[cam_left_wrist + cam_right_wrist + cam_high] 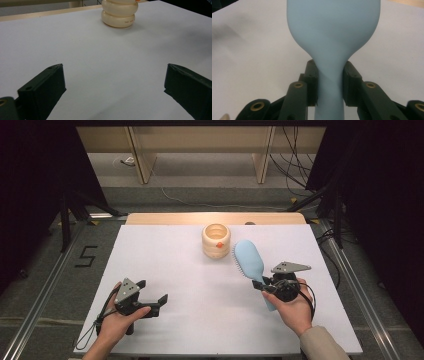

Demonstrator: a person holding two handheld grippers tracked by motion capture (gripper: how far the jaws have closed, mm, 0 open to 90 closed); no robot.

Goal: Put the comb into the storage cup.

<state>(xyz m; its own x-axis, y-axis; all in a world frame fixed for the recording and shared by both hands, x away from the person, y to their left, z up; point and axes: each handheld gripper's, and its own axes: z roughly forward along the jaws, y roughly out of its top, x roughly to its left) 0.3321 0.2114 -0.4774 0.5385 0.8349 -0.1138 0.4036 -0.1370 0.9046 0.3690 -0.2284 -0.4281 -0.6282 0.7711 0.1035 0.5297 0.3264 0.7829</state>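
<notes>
The high view is looking forward and down over the white table [200, 285]. Each gripper view is sitting low and close, both sharing that tabletop with it.

We see a light blue hairbrush [248, 258], plain on its back. The ribbed cup [216, 240] is cream, with a small orange spot and tiny dark print low on its side. The table [190, 285] is white. Both grippers have black jaws.
</notes>
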